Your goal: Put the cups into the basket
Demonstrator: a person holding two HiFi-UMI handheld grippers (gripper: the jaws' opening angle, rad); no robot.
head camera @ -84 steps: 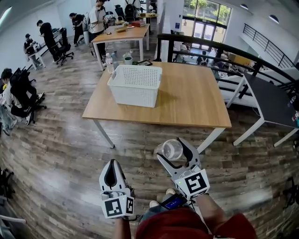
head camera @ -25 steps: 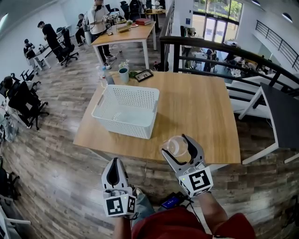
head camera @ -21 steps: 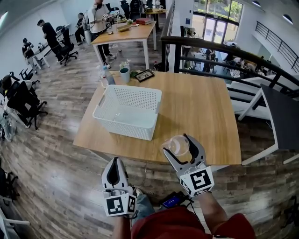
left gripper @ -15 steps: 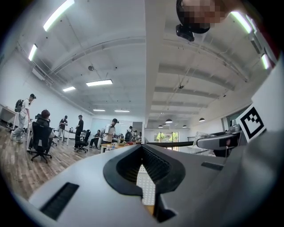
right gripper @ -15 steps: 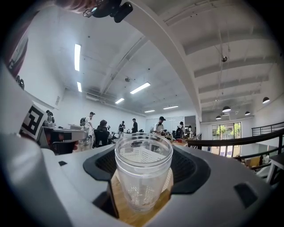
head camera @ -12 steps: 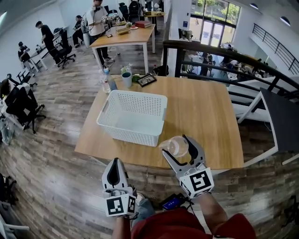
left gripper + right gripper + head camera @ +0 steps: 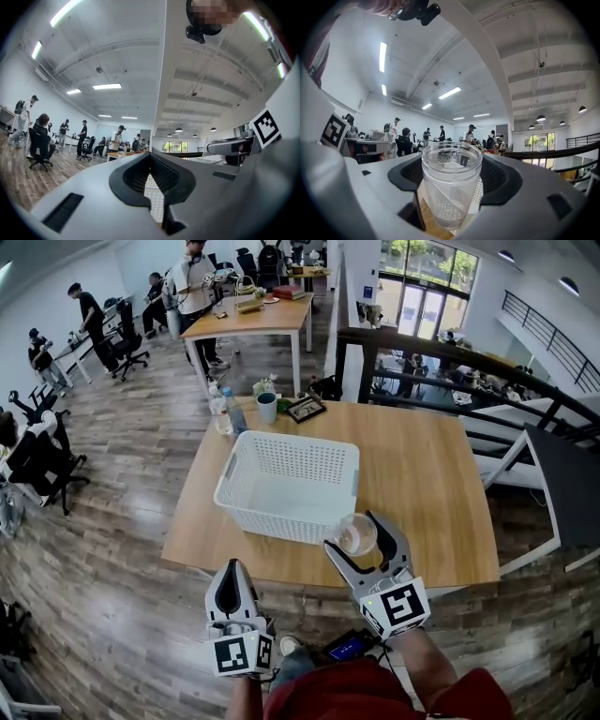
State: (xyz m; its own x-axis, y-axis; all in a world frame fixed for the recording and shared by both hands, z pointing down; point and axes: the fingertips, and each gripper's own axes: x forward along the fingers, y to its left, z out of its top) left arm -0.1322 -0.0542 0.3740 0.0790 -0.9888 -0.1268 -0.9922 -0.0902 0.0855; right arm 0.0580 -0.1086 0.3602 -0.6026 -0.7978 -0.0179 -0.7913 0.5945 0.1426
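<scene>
Right gripper view: right claw (image 7: 451,174) pinching clear cup (image 7: 451,187) at mid-body, upright, mouth open. Head view: cup held in the air over table (image 7: 427,512), near front right corner of white basket (image 7: 270,520), not yet inside. Left claw (image 7: 229,570) pressed together, nothing in it. Step judged: carry and drop-in. Best to clear the rim, centre over the basket floor, lower, then release. Cup thin, smooth, cylindrical; basket rigid, perforated, rectangular; table plain wood.

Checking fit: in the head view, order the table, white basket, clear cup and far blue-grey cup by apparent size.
1. table
2. white basket
3. clear cup or blue-grey cup: unsure, the clear one is nearer the camera.
</scene>
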